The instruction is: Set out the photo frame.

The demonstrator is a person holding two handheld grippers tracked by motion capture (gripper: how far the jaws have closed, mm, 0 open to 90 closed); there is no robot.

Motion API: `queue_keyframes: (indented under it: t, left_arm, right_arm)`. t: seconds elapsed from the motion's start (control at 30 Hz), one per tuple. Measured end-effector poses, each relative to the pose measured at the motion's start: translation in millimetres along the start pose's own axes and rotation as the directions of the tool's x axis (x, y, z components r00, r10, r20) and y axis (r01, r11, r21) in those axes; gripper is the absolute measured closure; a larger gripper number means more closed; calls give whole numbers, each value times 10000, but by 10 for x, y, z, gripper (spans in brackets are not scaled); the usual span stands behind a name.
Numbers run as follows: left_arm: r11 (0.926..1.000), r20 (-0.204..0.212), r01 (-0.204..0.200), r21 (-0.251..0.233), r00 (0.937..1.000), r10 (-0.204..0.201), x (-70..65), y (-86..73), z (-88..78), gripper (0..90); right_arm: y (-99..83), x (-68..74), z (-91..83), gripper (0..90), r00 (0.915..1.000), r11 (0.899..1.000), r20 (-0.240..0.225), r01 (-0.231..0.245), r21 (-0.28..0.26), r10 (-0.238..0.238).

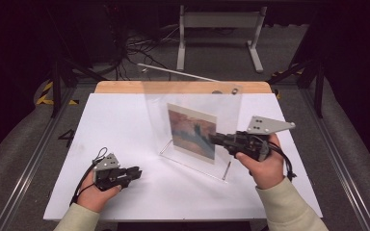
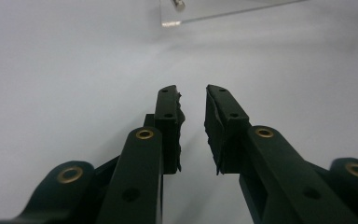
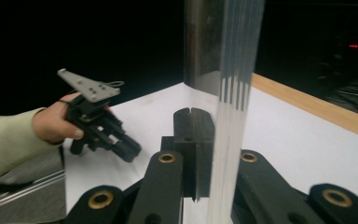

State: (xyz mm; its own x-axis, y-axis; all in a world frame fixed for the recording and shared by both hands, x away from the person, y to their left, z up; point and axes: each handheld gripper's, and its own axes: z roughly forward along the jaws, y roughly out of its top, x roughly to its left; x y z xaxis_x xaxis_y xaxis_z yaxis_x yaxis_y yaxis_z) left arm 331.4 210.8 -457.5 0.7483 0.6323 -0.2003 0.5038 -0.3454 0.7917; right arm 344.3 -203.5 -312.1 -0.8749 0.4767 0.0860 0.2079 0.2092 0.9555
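A white table (image 1: 125, 120) is seen from the high view, with a strip of wooden edge (image 1: 125, 87) along its far side at twelve o'clock. Bare white surface is left open across the whole nine o'clock half and along the near edge.

Near the centre, a clear acrylic picture frame (image 1: 192, 103) stands upright on the table, its transparent outline hard to trace against the white. A reddish-brown print (image 1: 192, 132) is held inside it; the subject cannot be made out. In the right gripper view the frame (image 3: 228, 70) is seen edge-on and cut off at the top.

At four o'clock the right gripper (image 1: 217, 139) is held by a hand (image 1: 265, 168), its jaws closed tight on the frame's right edge at the print's level.

At seven o'clock the left gripper (image 1: 136, 172) rests low over the table, well apart from the frame. In the left gripper view its jaws are parted by a narrow gap, with nothing between them, and a corner of the frame's base (image 2: 172, 21) is seen at twelve o'clock.
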Motion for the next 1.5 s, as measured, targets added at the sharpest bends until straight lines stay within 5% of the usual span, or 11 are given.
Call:
queue_keyframes:
  t: [0.2,0.37,0.53,0.67,0.77,1.0,1.2,1.37,1.43,1.47,1.5]
  left_arm:
    - [9989,-92,394,-244,9992,-396,68,-57,-101,757]
    - [9973,-131,691,-267,9975,-695,94,-103,-146,758]
    - [9976,-51,644,-271,9979,-646,112,-101,-134,761]
    - [9955,510,795,-509,9957,-769,91,-88,-116,760]
    - [9961,620,752,-460,9955,-723,84,-85,-99,761]
    - [9958,619,737,-537,9956,-703,96,-81,-98,764]
    - [9962,660,700,-523,9956,-665,96,-74,-85,764]
    - [9963,583,641,-568,9964,-608,100,-71,-91,750]
    - [9953,521,699,-668,9964,-665,99,-70,-97,734]
    - [9957,512,624,-692,9969,-589,108,-68,-101,703]
    - [9953,433,603,-758,9974,-571,112,-66,-103,703]
  right_arm:
    - [68,-7,351,851,9928,9988,-1178,268,417,-217]
    - [82,-264,448,847,9759,9974,-2169,362,629,-218]
    - [39,-553,457,835,9671,9952,-2543,241,951,9]
    - [38,-801,466,806,9521,9902,-3005,929,1044,-577]
    - [75,-909,488,787,9476,9757,-3042,1516,1582,-979]
    - [15,-1069,472,771,9410,9681,-3293,1501,2007,-777]
    - [-9,-1048,435,786,9393,9682,-3334,1538,1971,-813]
    - [-37,-1054,416,723,9481,9714,-3085,1407,1913,-766]
    - [-41,-1031,380,547,9627,9802,-2638,1069,1667,-601]
    - [-40,-993,325,430,9765,9842,-2061,952,1496,-631]
    - [-40,-993,325,430,9765,9842,-2061,952,1496,-631]
